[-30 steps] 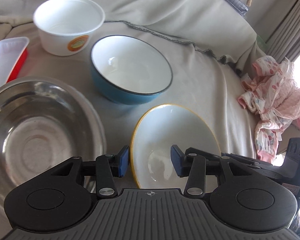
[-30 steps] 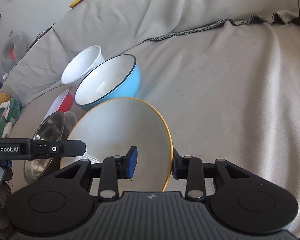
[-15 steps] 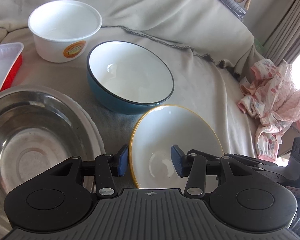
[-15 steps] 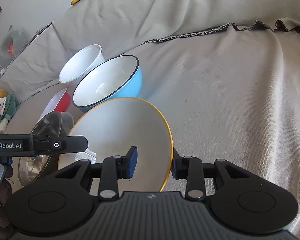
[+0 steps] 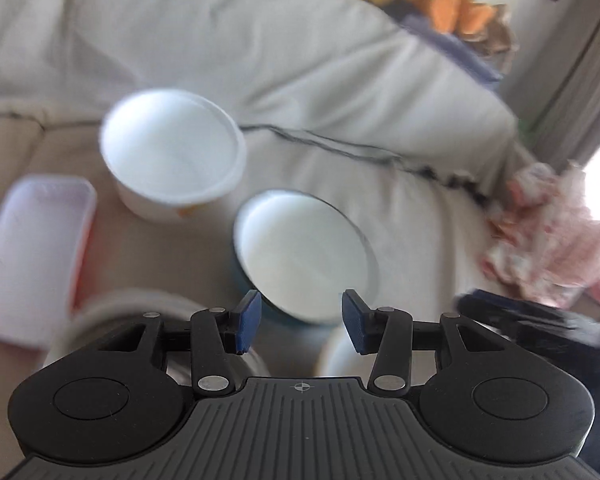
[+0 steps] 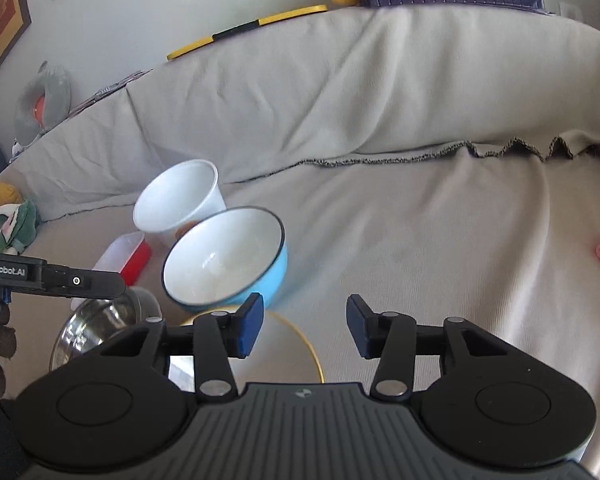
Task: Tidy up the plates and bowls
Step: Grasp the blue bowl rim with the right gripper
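Note:
The yellow-rimmed white plate (image 6: 288, 350) lies on the grey cover under my right gripper (image 6: 306, 326). That gripper's jaws are opening and its pads touch nothing. In the blurred left wrist view only an edge of the plate (image 5: 334, 360) shows. My left gripper (image 5: 302, 322) is open and empty, above the blue bowl (image 5: 304, 252). This bowl (image 6: 224, 260) sits just beyond the plate. Behind it stands a white tub (image 6: 180, 200), also seen as the white tub (image 5: 172, 160). The left gripper (image 6: 112, 282) reaches in from the left over the steel bowl (image 6: 100, 324).
A white tray with a red base (image 5: 32, 256) lies left of the tub. The steel bowl's rim (image 5: 100, 308) is at lower left. Pink cloth (image 5: 548, 256) is bunched at the right. The sofa back (image 6: 380, 92) rises behind, with stuffed toys on top.
The right gripper has let go of the yellow-rimmed plate and lifted away from it. The left gripper has risen and swung toward the blue bowl and tub, still open.

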